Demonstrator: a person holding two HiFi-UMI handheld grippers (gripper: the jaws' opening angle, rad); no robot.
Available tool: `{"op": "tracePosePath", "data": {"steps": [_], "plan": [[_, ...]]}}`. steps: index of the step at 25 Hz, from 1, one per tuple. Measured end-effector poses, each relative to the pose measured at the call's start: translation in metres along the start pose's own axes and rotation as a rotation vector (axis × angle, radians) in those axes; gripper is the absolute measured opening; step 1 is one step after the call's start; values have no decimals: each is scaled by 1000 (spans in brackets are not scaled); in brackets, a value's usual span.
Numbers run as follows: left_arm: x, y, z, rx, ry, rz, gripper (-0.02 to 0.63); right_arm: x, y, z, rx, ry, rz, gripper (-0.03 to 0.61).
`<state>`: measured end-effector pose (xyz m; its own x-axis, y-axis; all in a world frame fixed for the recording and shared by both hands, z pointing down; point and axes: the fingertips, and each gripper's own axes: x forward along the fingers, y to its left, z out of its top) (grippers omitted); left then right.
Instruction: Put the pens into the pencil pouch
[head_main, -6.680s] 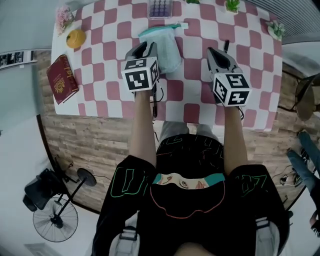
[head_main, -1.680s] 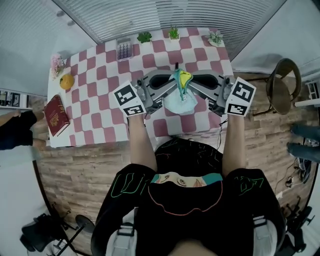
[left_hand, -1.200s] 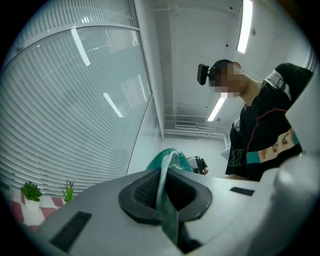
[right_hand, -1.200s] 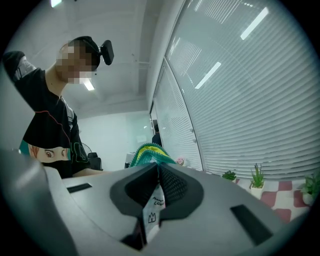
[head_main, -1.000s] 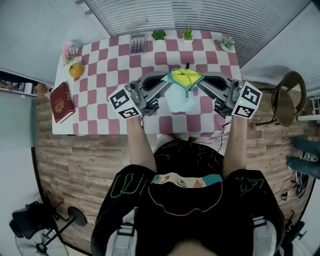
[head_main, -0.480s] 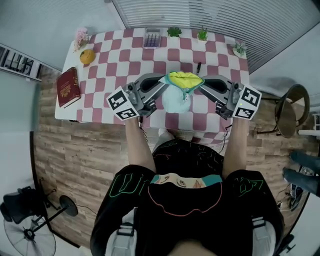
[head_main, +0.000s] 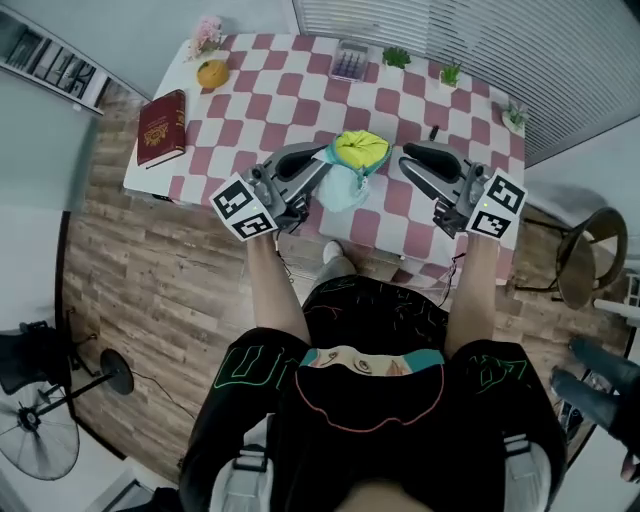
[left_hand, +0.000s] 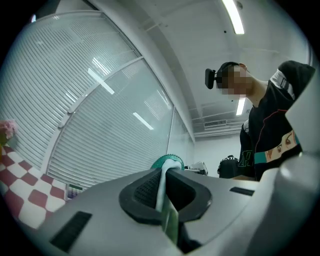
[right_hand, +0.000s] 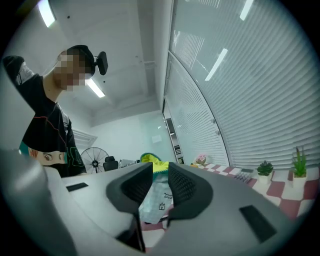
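The pale teal pencil pouch (head_main: 347, 178) with yellow lining (head_main: 361, 148) hangs over the checkered table (head_main: 290, 95). My left gripper (head_main: 322, 163) is shut on the pouch's rim; in the left gripper view the teal edge (left_hand: 167, 167) is pinched between the pads. My right gripper (head_main: 402, 157) stands just right of the pouch's mouth with its jaws opening. In the right gripper view the pouch (right_hand: 155, 192) shows through the gap, and the pads do not press on it. A black pen (head_main: 433, 132) lies on the table beyond the right gripper.
On the table's left end are a red book (head_main: 163, 128), a yellow ball (head_main: 211, 73) and pink flowers (head_main: 207, 32). A purple box (head_main: 351, 62) and small plants (head_main: 451, 73) line the far edge. A chair (head_main: 590, 270) stands to the right.
Both grippers held the pouch's mouth spread; now the right gripper has let go and drawn off to the right. The pouch hangs from the left gripper alone.
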<state>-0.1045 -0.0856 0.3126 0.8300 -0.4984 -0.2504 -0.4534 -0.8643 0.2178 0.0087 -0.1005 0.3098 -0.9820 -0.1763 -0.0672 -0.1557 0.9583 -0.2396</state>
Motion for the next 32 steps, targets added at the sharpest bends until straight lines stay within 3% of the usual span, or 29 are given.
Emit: {"op": "tracePosePath", "data": {"steps": [3,7,13,17,25,32], "plan": [[-23,3,2,11,-1,69,3,14,-7,-4,5,15,-43,78],[-53,3,7,21,-16,144,3,34,-13,-10,26,63,-93,20],[-99,2,10,9,-70,227,3,72,-23,-51,-68,310,-186,3],[-127,-1,3,6,-75,301,2,91,-28,-75,-69,402,-229,5],[-179,-10,-21,-57,-111,407,3,124,-29,-135,22,550,-274,5],[-200,-7,-36,-96,-124,433,3,144,-37,-189,88,705,-313,8]]}}
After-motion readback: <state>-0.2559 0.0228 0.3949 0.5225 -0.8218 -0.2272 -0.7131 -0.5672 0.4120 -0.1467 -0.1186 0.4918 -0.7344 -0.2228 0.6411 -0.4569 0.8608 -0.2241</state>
